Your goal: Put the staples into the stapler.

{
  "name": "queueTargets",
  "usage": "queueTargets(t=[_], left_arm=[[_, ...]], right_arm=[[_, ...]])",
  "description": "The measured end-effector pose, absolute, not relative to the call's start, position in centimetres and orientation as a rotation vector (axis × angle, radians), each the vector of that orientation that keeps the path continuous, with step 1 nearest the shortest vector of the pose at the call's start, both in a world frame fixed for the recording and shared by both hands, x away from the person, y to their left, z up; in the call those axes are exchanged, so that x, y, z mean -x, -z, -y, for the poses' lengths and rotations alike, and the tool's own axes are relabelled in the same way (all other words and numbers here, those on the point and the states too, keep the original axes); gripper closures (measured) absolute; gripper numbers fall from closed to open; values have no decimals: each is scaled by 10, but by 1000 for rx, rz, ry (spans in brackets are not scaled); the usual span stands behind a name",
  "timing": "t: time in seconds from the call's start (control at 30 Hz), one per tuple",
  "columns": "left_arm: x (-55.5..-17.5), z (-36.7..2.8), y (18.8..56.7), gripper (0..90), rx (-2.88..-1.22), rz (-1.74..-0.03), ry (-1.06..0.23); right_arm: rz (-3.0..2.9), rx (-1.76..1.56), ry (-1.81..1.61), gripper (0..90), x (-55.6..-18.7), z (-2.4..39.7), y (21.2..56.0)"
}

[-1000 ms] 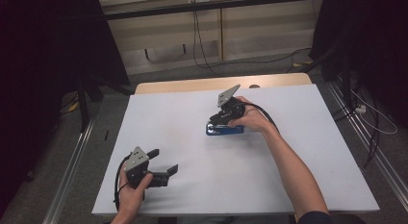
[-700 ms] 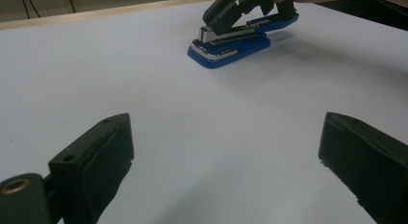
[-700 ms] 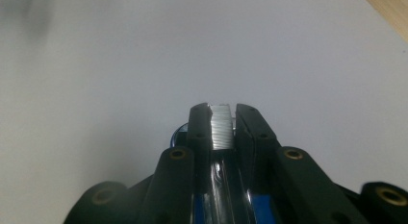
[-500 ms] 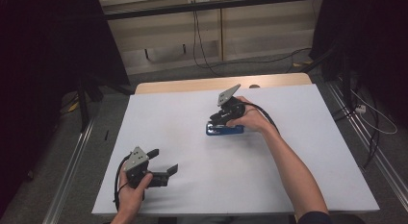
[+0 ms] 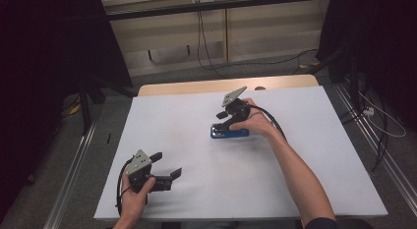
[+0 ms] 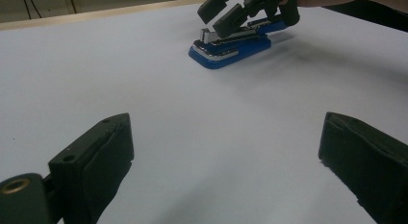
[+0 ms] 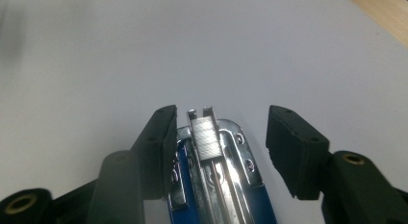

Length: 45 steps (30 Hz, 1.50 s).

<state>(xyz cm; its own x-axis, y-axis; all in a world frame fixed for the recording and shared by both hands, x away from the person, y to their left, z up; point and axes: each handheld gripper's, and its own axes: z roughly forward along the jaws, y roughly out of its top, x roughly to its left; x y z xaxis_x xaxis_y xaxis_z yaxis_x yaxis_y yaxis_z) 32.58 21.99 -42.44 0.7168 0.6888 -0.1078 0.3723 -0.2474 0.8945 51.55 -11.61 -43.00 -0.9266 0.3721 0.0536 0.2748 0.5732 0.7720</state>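
A blue stapler [image 5: 229, 131] lay near the middle of a white table [image 5: 314, 155], its metal staple channel exposed on top. The right tongs [image 5: 222, 122] hovered directly over it, jaws released and straddling its front end without gripping. The left tongs [image 5: 166, 171], held in the person's left hand [image 5: 134, 197] near the table's front left corner, were also spread wide, well apart from the stapler.

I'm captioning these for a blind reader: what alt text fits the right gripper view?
A blue stapler with a shiny metal staple channel lies between the right gripper's two open black jaws, seen from just above. One jaw sits close against the stapler's side; the other stands apart from it. A white table lies beyond, with a strip of wooden edge at the top corner.
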Motion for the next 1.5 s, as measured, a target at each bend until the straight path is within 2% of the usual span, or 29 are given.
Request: queueTargets(t=[0.17,0.43,0.53,0.7,0.8,0.9,1.5], left_arm=[[-326,-220,425,52,-1871,-825,-375],[-327,-219,426,52,-1873,-834,-373],[-327,-219,426,52,-1872,-835,-371],[-327,-218,426,52,-1880,-836,-372],[-327,-218,426,51,-1878,-839,-374],[-328,-219,427,46,-1873,-847,-376],[-329,-219,428,44,-1874,-858,-372]], right_arm=[[-2665,-571,-1287,389,-512,118,427],[-2566,-683,-1299,173,-505,125,430],[-2531,-701,-1266,127,-502,127,430],[-2500,-732,-1274,109,-497,129,430],[-2478,-801,-1248,36,-496,130,429],[-2441,-857,-1244,61,-494,131,429],[-2279,-961,-1274,73,-478,141,424]])
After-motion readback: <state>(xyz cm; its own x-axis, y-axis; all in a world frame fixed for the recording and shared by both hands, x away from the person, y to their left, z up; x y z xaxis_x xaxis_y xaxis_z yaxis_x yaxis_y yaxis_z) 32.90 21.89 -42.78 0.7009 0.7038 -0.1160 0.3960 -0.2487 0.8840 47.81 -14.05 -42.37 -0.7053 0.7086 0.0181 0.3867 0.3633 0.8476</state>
